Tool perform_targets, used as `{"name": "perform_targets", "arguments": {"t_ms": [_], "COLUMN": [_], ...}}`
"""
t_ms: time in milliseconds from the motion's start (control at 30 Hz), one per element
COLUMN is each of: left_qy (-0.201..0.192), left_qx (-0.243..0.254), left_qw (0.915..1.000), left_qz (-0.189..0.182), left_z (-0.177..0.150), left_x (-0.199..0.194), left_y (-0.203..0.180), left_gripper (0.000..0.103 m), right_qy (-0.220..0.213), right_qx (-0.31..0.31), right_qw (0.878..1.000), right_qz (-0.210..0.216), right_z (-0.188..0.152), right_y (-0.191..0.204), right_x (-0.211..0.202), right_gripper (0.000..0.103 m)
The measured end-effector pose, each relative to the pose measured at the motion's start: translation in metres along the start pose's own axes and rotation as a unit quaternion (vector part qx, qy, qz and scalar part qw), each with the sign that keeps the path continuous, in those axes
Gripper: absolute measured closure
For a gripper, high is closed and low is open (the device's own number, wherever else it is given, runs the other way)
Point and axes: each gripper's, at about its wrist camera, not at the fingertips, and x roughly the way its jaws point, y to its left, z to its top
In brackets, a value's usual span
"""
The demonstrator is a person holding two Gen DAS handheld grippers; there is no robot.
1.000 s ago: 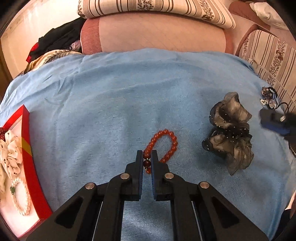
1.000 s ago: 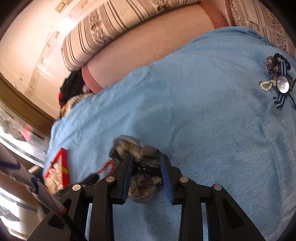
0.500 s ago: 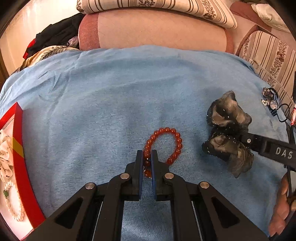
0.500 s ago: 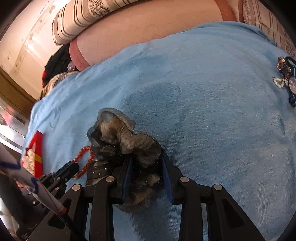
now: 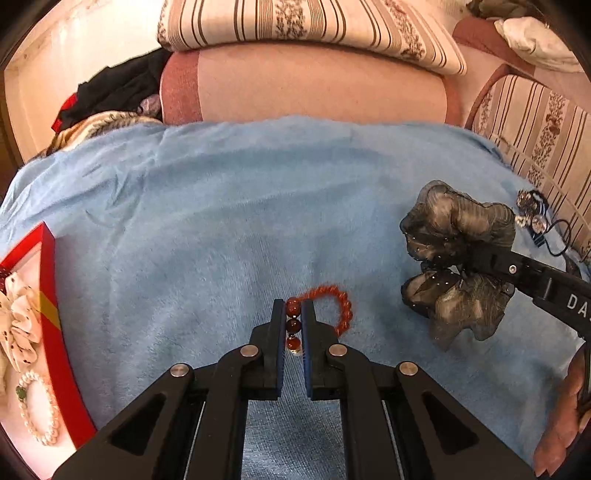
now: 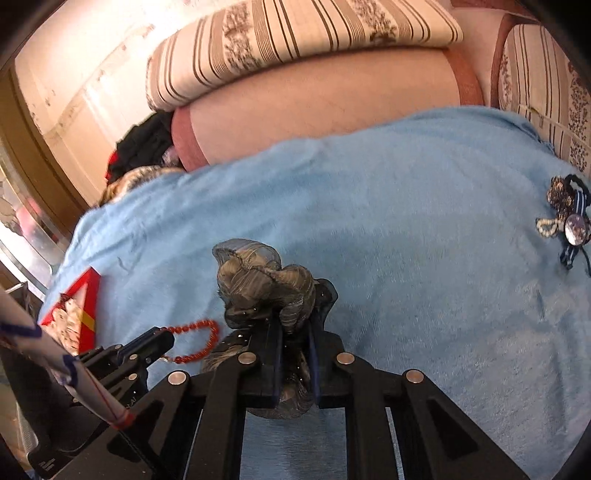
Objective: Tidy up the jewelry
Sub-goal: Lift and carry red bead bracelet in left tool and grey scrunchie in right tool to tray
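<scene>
A red bead bracelet (image 5: 341, 306) hangs a little above the blue cloth (image 5: 221, 221), and my left gripper (image 5: 294, 314) is shut on its near beads. In the right wrist view the same bracelet (image 6: 199, 341) dangles from the left gripper (image 6: 155, 341). A grey gauzy scrunchie (image 6: 258, 280) sits between the closing jaws of my right gripper (image 6: 295, 328), pinched at its middle. From the left wrist view the scrunchie (image 5: 458, 229) bulges on both sides of the right gripper's finger (image 5: 517, 267).
A red-rimmed jewelry box (image 5: 55, 325) at the left edge holds a cream dotted scrunchie (image 5: 18, 325) and a pearl bracelet (image 5: 37, 410). A blue-ribbon hair tie with beads (image 6: 569, 225) lies far right on the cloth. Striped cushions (image 5: 295, 29) lie behind. A hand (image 5: 565, 413) shows bottom right.
The right gripper has closed onto the grey scrunchie, squeezing it. The left gripper has raised the red bracelet slightly, and its loop now hangs narrower.
</scene>
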Motion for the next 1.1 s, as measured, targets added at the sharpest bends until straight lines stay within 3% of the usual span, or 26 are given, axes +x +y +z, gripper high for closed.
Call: {"name": "perform_targets", "arguments": {"t_ms": [267,1100], "left_qy": [-0.022,-0.083], "left_qx": [0.003,0.007], "left_qw": [0.9997,0.995], "left_qz": [0.005,0.054], "left_z": [0.006,0.005], "left_x": [-0.015,-0.053], "left_y": [0.002,0.006], "left_gripper": [0.096,0.096], "right_qy": [-0.038,-0.055], "right_qx": [-0.018,-0.047], "right_qw": [0.999,0.996], "right_qz": [0.025,0.042], "right_z": [0.001,-0.008], "right_y": [0.014,0.036], "right_x": [-0.023,-0.034], "right_gripper": [0.091,0.091]}}
